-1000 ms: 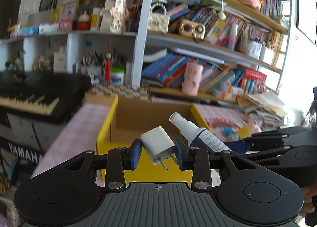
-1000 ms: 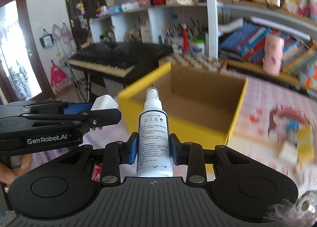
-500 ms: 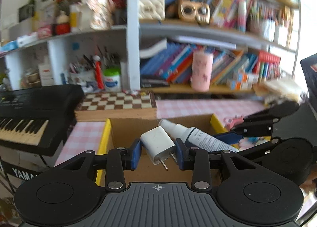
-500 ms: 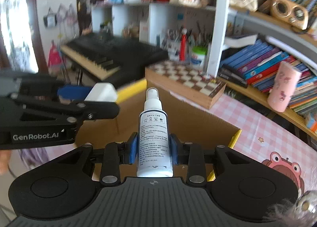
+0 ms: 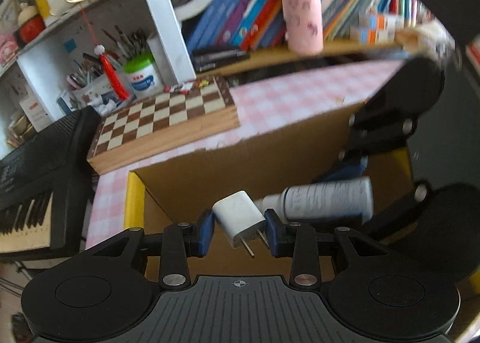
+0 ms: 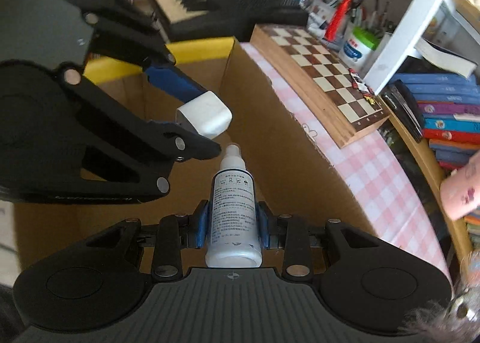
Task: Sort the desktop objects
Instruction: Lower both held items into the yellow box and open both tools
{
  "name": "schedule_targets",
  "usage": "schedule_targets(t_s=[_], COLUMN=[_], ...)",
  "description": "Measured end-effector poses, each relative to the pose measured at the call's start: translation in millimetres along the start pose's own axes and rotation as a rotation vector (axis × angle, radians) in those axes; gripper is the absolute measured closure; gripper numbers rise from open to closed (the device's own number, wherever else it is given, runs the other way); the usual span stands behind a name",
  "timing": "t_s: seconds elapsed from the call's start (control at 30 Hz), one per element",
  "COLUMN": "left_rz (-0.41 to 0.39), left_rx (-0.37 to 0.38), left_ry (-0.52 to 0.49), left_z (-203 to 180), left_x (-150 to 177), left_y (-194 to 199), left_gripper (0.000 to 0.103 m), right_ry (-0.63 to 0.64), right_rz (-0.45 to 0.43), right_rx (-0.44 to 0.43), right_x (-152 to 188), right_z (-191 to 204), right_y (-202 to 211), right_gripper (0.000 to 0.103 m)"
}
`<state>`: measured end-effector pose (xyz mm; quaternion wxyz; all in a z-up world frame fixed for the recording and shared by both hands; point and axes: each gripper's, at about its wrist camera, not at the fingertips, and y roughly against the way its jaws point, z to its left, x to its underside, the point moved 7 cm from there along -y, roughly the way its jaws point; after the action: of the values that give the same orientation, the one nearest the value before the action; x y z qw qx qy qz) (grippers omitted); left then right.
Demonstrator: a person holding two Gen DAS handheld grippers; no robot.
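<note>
My left gripper [image 5: 239, 230] is shut on a white charger plug [image 5: 238, 220], prongs pointing back at me. My right gripper [image 6: 231, 227] is shut on a white spray bottle [image 6: 233, 211], nozzle pointing forward. Both are held inside the open cardboard box [image 5: 240, 163] with yellow-edged flaps [image 5: 133, 196]. In the left wrist view the spray bottle [image 5: 327, 200] lies sideways just right of the plug, with the right gripper [image 5: 354, 175] over it. In the right wrist view the charger plug [image 6: 205, 118] and left gripper [image 6: 192, 115] sit just left of the nozzle. The box wall [image 6: 270, 133] runs along the right.
A wooden chessboard [image 5: 168, 115] lies on the pink checked tablecloth [image 5: 300, 97] behind the box. A black keyboard [image 5: 33, 169] stands to the left. Bookshelves with books, a pink cup [image 5: 301, 19] and a pen pot [image 5: 141, 74] stand behind.
Both grippers have tilted down and moved forward into the box, each still holding its object. The bottle and plug have come closer together.
</note>
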<state>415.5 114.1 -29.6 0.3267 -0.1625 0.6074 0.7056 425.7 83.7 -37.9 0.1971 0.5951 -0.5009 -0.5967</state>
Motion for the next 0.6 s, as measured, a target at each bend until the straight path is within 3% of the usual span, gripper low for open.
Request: schedule_targets(t_s=[0.23, 0.6], left_rz=[0.083, 0.088], left_rx=[0.009, 0.020], left_ry=[-0.008, -0.031], left_z=[-5.4, -7.7], left_x=[13.1, 13.3], left_y=[-16.6, -16.6], left_gripper=[0.068, 0.065], right_ry=[0.019, -0.010], right_rz=[0.081, 0.099], right_rx=[-0.017, -0.019], right_x=[4.7, 6.4], right_z=[-12.9, -16.6], right_y=[-25.5, -33.2], right_gripper=[0.073, 0.073])
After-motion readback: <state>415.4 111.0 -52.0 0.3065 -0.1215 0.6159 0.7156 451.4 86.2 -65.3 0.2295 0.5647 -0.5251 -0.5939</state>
